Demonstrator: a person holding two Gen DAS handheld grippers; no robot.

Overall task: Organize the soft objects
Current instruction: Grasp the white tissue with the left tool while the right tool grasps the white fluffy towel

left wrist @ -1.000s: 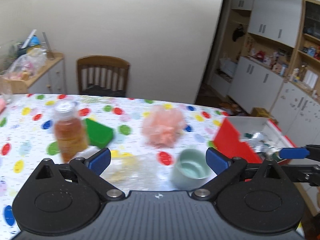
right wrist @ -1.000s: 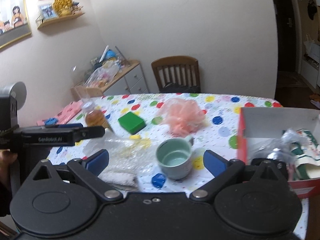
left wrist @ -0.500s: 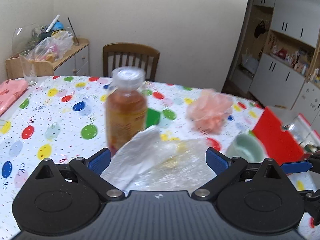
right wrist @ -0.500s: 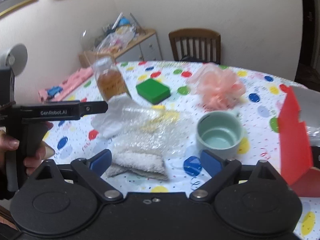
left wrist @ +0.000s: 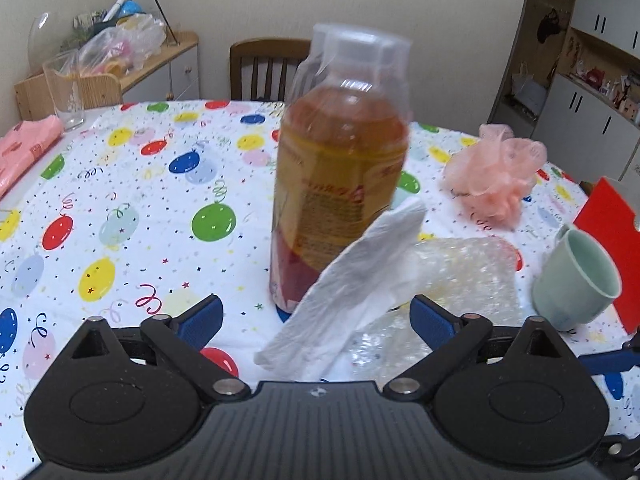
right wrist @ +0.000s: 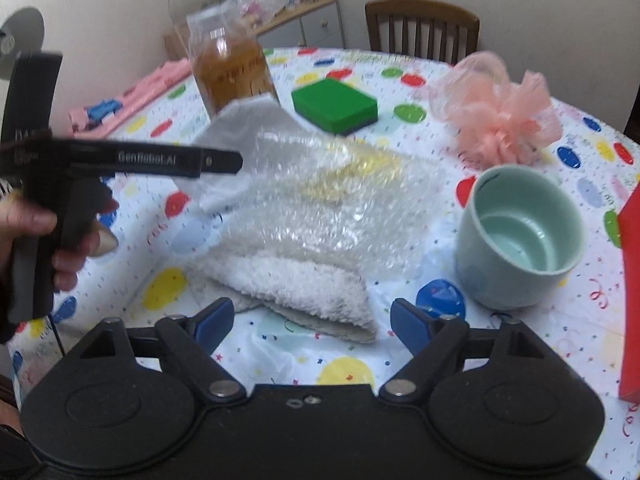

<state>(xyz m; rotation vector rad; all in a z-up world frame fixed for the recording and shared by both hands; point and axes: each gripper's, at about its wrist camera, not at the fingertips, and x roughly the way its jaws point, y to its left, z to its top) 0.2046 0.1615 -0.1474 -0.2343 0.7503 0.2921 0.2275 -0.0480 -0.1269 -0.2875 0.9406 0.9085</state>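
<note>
A white fluffy towel lies folded on the table, just in front of my open right gripper. Bubble wrap covers its far part and a white tissue sheet. My left gripper is open and empty, with the tissue sheet between its fingers and the amber bottle right behind it. A pink mesh pouf lies at the far right; it also shows in the left wrist view. A green sponge lies beyond the bubble wrap.
A pale green cup stands right of the towel. A red box is at the right edge. A pink cloth and a glass are at the far left. A wooden chair stands behind the table.
Both grippers have moved forward and down towards the table. The bottle and tissue now loom close to the left gripper; the towel is now near the right gripper's fingers.
</note>
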